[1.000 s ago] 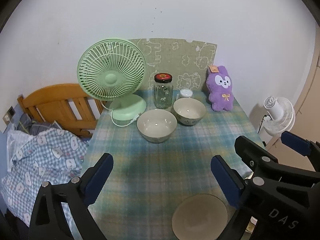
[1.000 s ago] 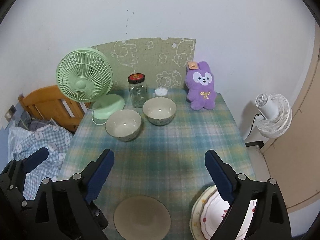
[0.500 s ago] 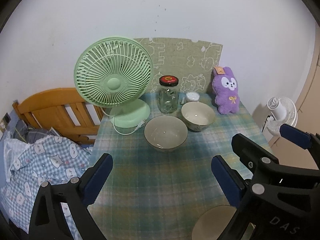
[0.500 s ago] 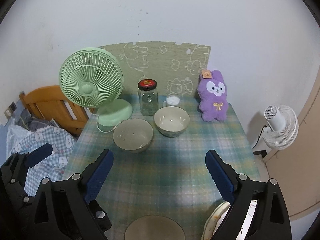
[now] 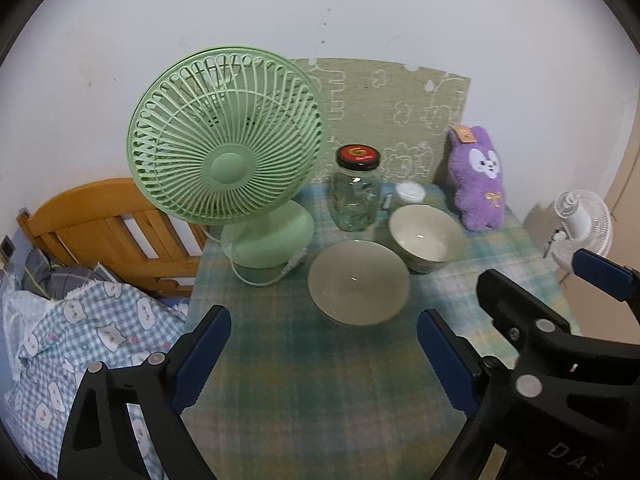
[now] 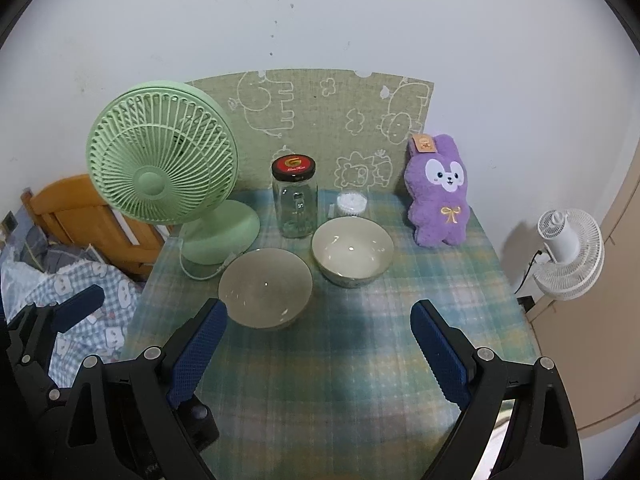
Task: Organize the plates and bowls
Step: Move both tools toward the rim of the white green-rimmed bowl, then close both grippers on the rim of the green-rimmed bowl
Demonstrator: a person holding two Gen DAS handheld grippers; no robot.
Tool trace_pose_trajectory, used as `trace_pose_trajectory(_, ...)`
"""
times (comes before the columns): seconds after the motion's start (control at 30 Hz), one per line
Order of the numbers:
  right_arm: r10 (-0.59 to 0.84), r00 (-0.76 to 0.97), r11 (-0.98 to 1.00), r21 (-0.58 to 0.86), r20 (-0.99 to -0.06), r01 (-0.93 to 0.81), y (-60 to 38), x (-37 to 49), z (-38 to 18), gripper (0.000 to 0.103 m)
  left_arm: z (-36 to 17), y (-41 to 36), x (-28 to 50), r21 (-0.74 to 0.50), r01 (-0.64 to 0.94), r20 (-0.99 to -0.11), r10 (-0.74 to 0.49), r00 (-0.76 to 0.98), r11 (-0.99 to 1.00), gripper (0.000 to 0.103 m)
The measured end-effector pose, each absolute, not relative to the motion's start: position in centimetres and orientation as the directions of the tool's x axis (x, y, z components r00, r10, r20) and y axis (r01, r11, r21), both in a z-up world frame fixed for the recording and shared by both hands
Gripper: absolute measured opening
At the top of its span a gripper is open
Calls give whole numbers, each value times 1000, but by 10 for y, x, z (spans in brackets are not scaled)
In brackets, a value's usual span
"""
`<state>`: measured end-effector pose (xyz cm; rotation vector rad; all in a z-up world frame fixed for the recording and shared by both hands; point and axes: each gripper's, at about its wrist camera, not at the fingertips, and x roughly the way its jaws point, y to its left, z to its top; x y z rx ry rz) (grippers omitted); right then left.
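Note:
Two cream bowls stand on the checked tablecloth. The nearer bowl is wide and shallow. Behind it to the right sits the deeper bowl. My left gripper hovers over the table, open and empty, just short of the nearer bowl. My right gripper is open too, nothing between its blue pads, with the nearer bowl close to its left finger. In the left wrist view the right gripper's black frame shows at the right edge. A sliver of a plate's rim shows behind the right finger.
At the back left a green desk fan stands with its cord trailing toward the bowls. A glass jar, a small white container and a purple plush rabbit line the wall. A bed lies left, a white floor fan right.
Both grippers have moved forward toward the bowls. The flat bowl and the plate at the near edge have slipped out of view below. Both jaws stay open.

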<state>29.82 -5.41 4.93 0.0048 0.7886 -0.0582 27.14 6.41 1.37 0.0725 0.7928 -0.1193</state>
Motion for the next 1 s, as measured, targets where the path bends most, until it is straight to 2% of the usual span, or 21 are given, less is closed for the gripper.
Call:
trace_pose_trajectory(0.27,-61,687,997,-11,-724,78,-53,331,26,94,-7,70,304,-4,150,-739,-104,665,989,91)
trace_pose_trajectory(0.47,-73,678,996,-14,-732,92,-53,354,5,89,-27,70,327,-38,162,-751,-135,646,986,90)
trace_pose_trajectory(0.57,-77,668,995,-15,-740,99,-54,366,-8,84,-39,70,338,-36,170,-753,-139,643,985,76)
trace_pose_trajectory(0.67,-81,659,995,-20,-748,100,-55,377,-22,83,-53,69,350,-41,163,-771,-135,622,986,72)
trace_pose_trajectory(0.77,-83,650,995,-24,-755,98,-56,387,-36,73,-67,69,358,-43,152,-785,-127,606,987,67)
trace_pose_trajectory(0.9,-73,629,995,-12,-774,100,-58,398,-51,72,-81,69,367,-49,139,-796,-123,593,989,65)
trace_pose_trajectory(1.0,-82,621,994,-20,-779,106,-59,406,-61,69,-90,68,373,-64,148,-809,-138,572,987,54)
